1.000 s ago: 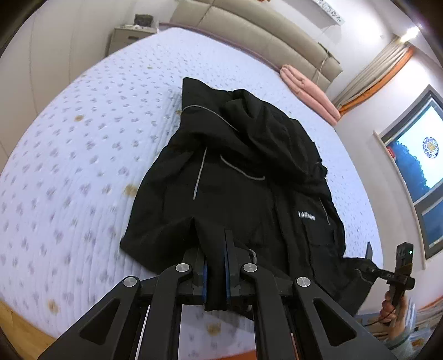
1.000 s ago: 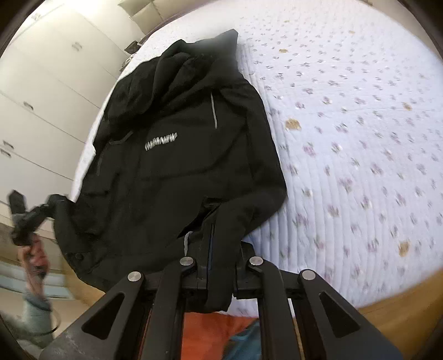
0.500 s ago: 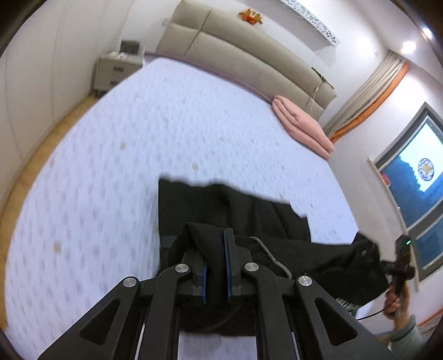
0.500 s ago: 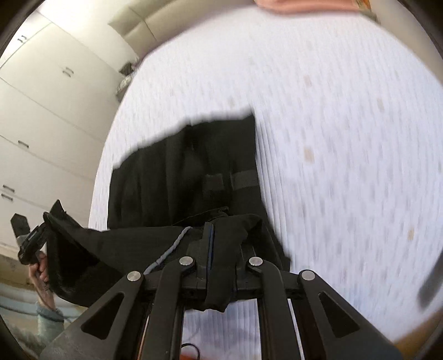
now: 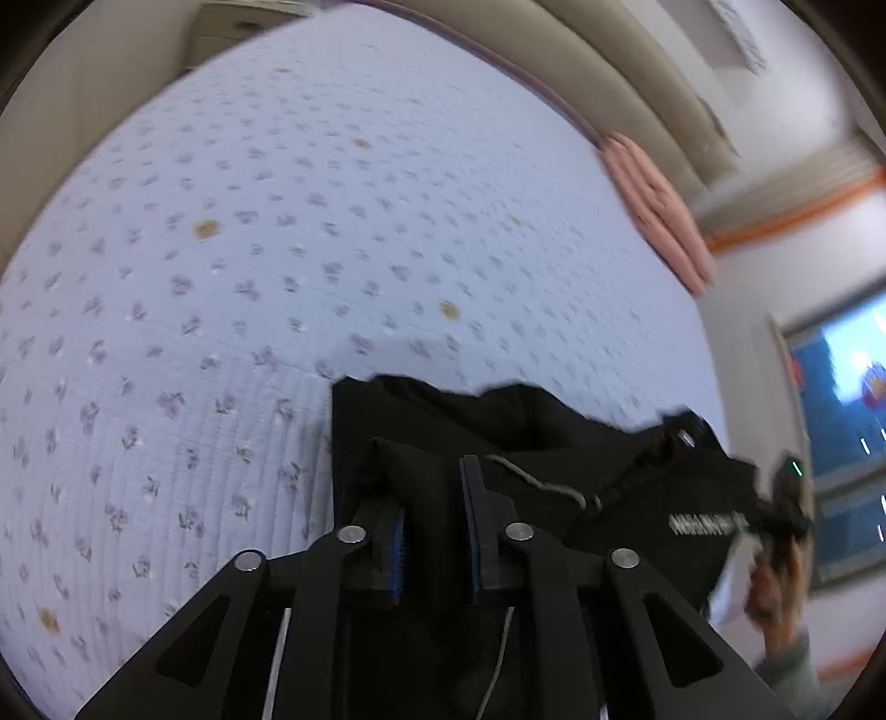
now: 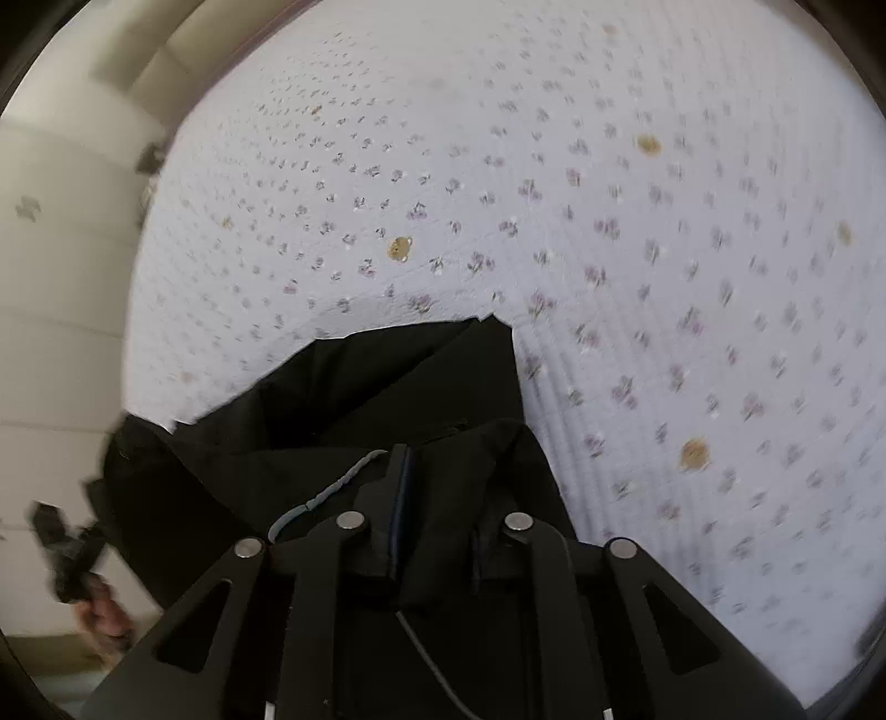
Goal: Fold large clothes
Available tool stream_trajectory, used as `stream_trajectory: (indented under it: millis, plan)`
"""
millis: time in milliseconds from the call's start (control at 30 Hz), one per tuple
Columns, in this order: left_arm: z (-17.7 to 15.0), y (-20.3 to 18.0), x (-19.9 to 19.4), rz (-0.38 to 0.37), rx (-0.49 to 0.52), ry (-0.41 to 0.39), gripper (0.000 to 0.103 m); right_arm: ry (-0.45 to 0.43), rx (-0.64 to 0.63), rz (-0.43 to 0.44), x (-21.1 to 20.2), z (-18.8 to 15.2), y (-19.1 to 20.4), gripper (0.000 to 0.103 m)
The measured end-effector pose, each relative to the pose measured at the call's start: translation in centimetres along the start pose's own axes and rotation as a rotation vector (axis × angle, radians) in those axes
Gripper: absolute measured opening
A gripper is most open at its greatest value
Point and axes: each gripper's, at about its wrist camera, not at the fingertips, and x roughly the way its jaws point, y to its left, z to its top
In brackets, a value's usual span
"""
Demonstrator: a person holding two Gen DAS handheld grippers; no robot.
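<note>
A black hooded jacket (image 5: 554, 443) with white lettering and a grey drawstring hangs stretched between my two grippers, above the near edge of the bed. My left gripper (image 5: 434, 498) is shut on one corner of its fabric. My right gripper (image 6: 437, 476) is shut on the other corner of the jacket (image 6: 360, 410). The right gripper also shows at the far right of the left wrist view (image 5: 786, 509), in a hand. The left gripper shows at the far left of the right wrist view (image 6: 61, 548). The jacket's lower part is hidden below the fingers.
The bed (image 5: 249, 249) has a white quilted cover with small purple flowers and tan spots. A folded pink blanket (image 5: 659, 210) lies at its far right by the beige headboard (image 5: 581, 66). A nightstand (image 5: 238, 22) stands at the back left. White wardrobes (image 6: 50, 266) line the wall.
The jacket lay spread flat on the bed a second ago. Both grippers have lifted it by its corners and pulled it back, so most of the bed cover is now bare.
</note>
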Motion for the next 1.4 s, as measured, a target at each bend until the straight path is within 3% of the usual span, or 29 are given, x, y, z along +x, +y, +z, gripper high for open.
stream_trajectory:
  millis: [100, 167, 200, 233, 267, 300, 433, 500, 600, 633, 800, 967, 1000, 1033, 1067, 1100, 1133, 1267, 1400]
  plan:
    - [0.4, -0.4, -3.1, -0.113, 0.118, 0.055, 0.028, -0.023, 0.034, 0.062, -2.5, -0.4, -0.9, 0.036]
    - [1.0, 0.1, -5.1, -0.192, 0.12, 0.093, 0.031, -0.076, 0.036, 0.041, -4.7, -0.5, -1.1, 0.046]
    - [1.3, 0.3, -5.7, -0.187, 0.12, 0.089, 0.04, -0.097, 0.031, 0.029, -5.4, -0.6, -1.0, 0.048]
    - [1.6, 0.3, -6.7, -0.131, 0.141, 0.058, 0.048, -0.113, 0.022, 0.014, -6.0, -0.7, -0.9, 0.049]
    - [1.8, 0.2, -7.4, -0.075, 0.164, 0.023, 0.068, -0.119, 0.007, -0.006, -6.2, -0.7, -0.6, 0.049]
    - [1.8, 0.1, -8.1, -0.018, 0.188, -0.021, 0.076, -0.116, -0.01, -0.025, -6.0, -0.8, -0.3, 0.049]
    - [1.2, 0.6, -6.3, -0.044, 0.156, 0.006, 0.076, -0.103, -0.099, -0.093, -4.3, -1.1, 1.3, 0.049]
    - [0.7, 0.5, -4.0, 0.02, 0.166, 0.036, 0.076, -0.121, -0.172, -0.139, -3.7, -1.3, 2.1, 0.051]
    - [0.4, 1.1, -0.3, 0.07, 0.148, 0.083, 0.076, -0.147, -0.292, -0.201, -1.7, -1.0, 3.3, 0.074]
    - [0.5, 1.4, 0.7, 0.066, 0.135, 0.093, 0.076, -0.158, -0.327, -0.214, -1.2, -0.7, 3.7, 0.077]
    - [1.6, 2.9, 2.6, -0.027, 0.066, 0.099, 0.076, -0.167, -0.407, -0.214, 1.4, 1.3, 4.2, 0.077]
    - [3.0, 3.6, 4.9, -0.159, 0.028, 0.154, 0.076, -0.076, -0.444, -0.153, 4.5, 2.2, 4.2, 0.074]
    - [3.2, 3.4, 5.5, -0.168, 0.032, 0.167, 0.076, -0.067, -0.446, -0.147, 4.8, 2.1, 4.3, 0.057]
    - [3.3, 3.2, 5.8, -0.162, 0.04, 0.165, 0.075, -0.061, -0.452, -0.145, 5.0, 1.9, 4.5, 0.049]
    - [3.3, 2.7, 5.8, -0.152, 0.063, 0.136, 0.061, -0.073, -0.466, -0.161, 4.8, 1.5, 4.7, 0.033]
    - [3.4, 2.1, 5.8, -0.146, 0.081, 0.13, 0.025, -0.099, -0.5, -0.209, 4.4, 0.9, 5.2, 0.025]
    - [3.5, 1.5, 5.9, -0.131, 0.091, 0.129, 0.016, -0.136, -0.533, -0.264, 3.8, 0.2, 5.8, 0.021]
    - [3.4, -1.0, 1.9, -0.044, 0.144, -0.016, 0.013, -0.282, -0.571, -0.384, -0.4, -0.8, 7.5, 0.017]
    - [5.0, -1.6, -1.9, -0.092, 0.114, -0.139, 0.013, -0.369, -0.507, -0.362, -3.2, 1.6, 8.0, 0.016]
